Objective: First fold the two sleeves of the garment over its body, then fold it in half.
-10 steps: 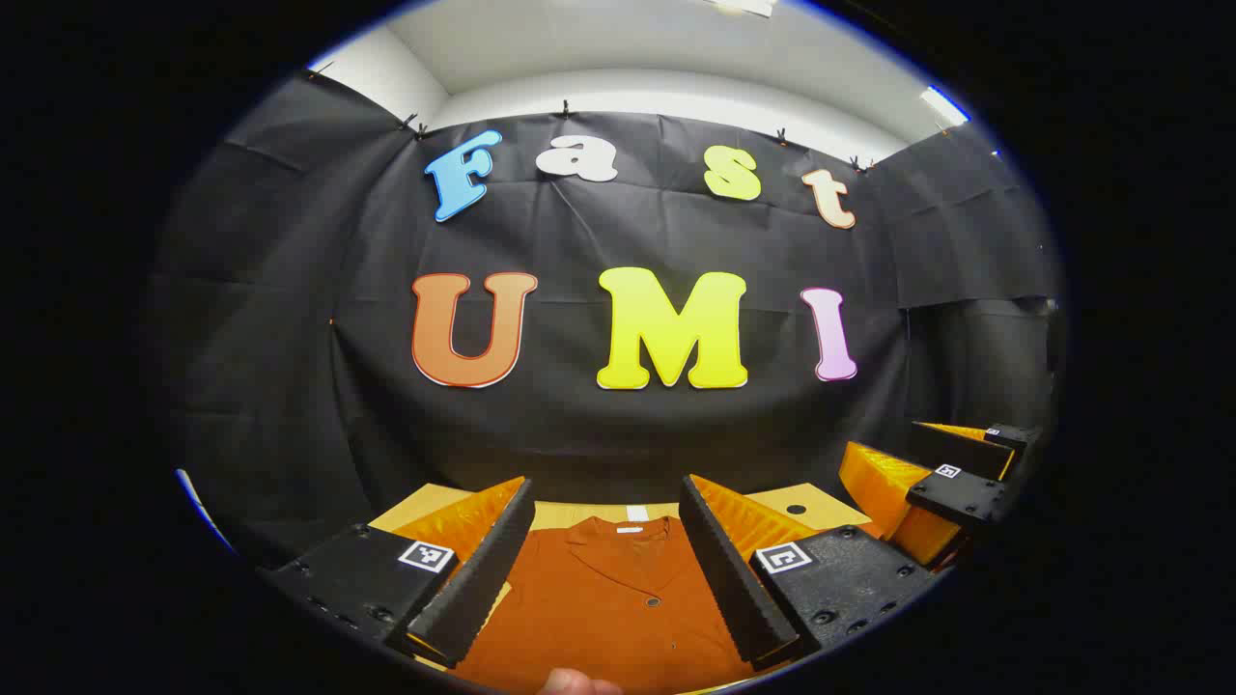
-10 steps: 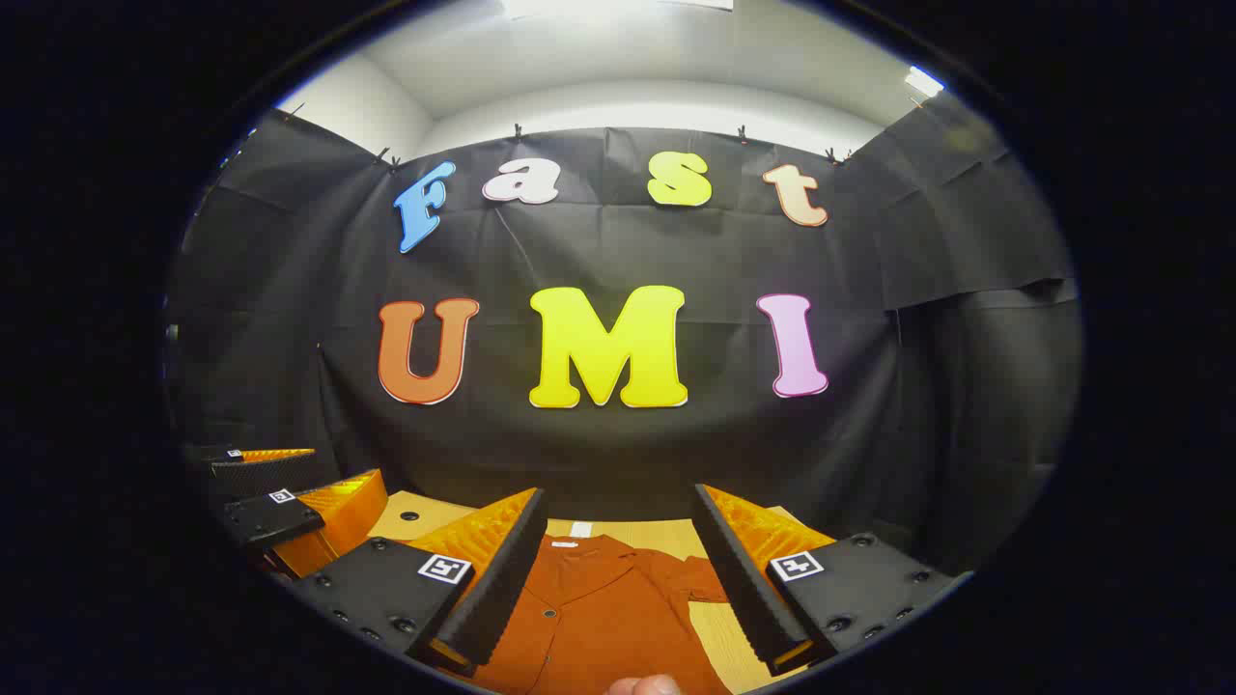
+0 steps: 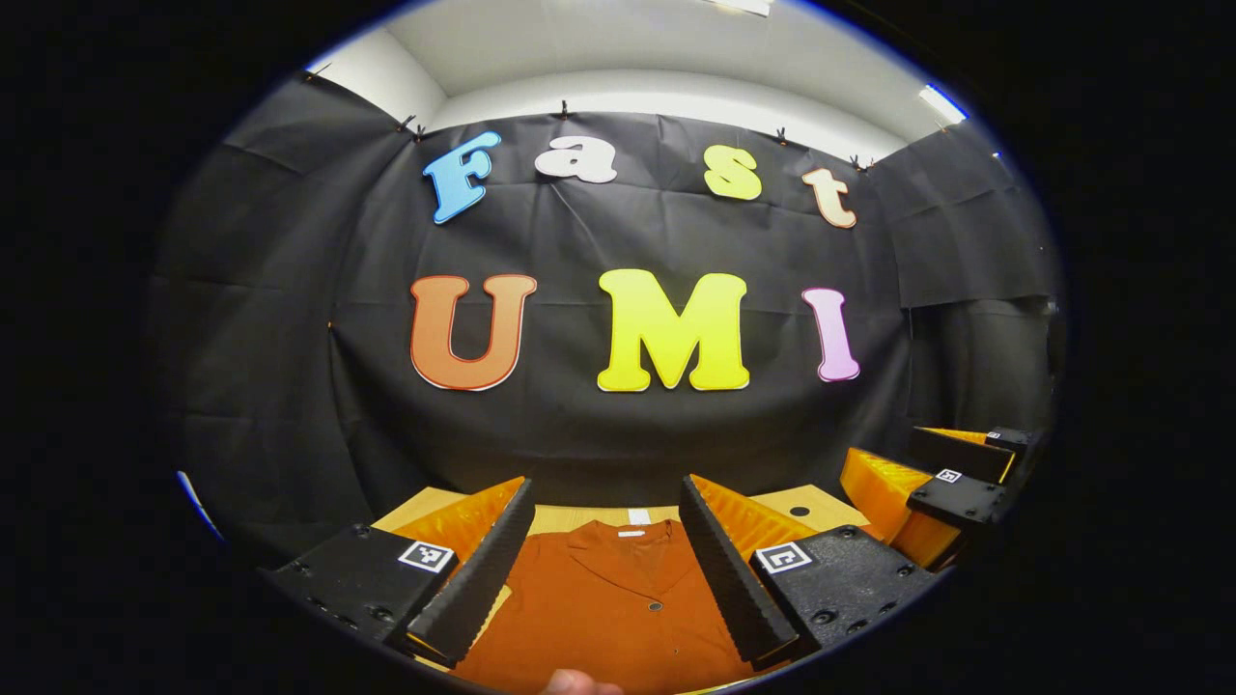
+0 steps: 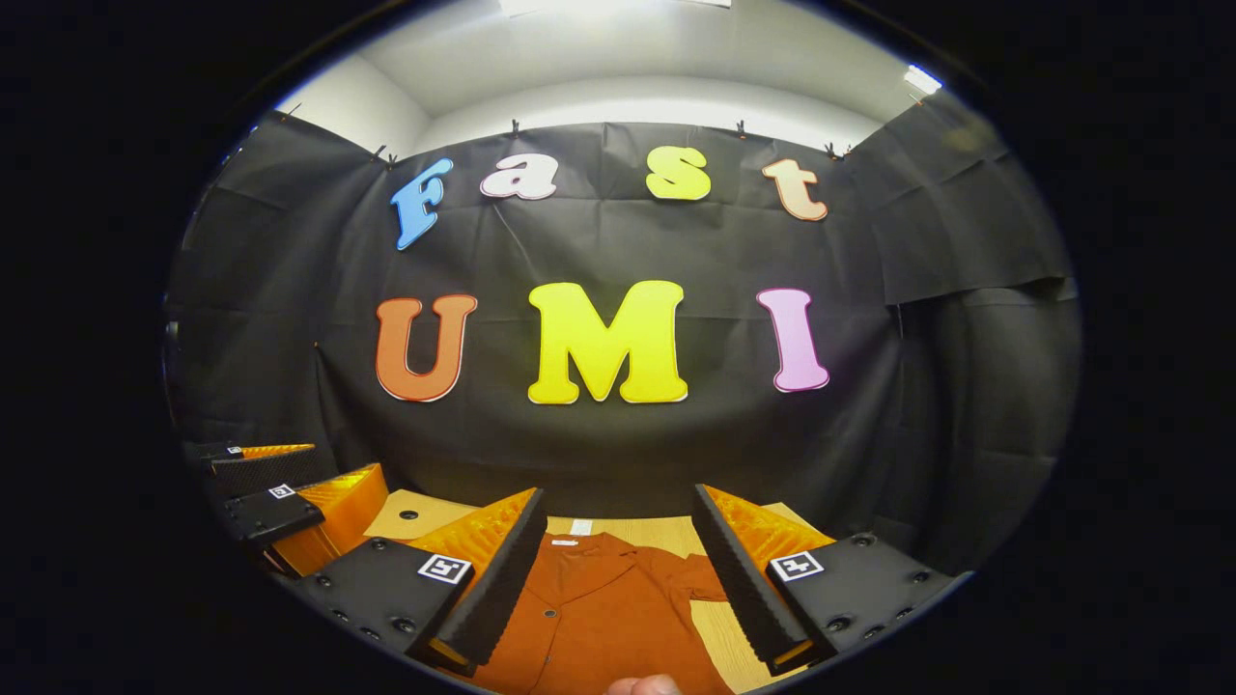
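Left gripper view, garment (image 3: 608, 618) lengthwise, collar (image 3: 628, 541) far

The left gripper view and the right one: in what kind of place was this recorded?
Probably a small recording booth, not a home. Black cloth hangs clipped as walls, a bare wooden table holds a single rust-orange shirt, and the left gripper and right gripper hover open above it.

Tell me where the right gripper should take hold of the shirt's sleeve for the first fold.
Grip the short sleeve at its outer cuff edge, coming down from above on the shirt's outer side. It lies flat on the table, sticking sideways, so the right gripper, jaws open, likely pinches the free edge.
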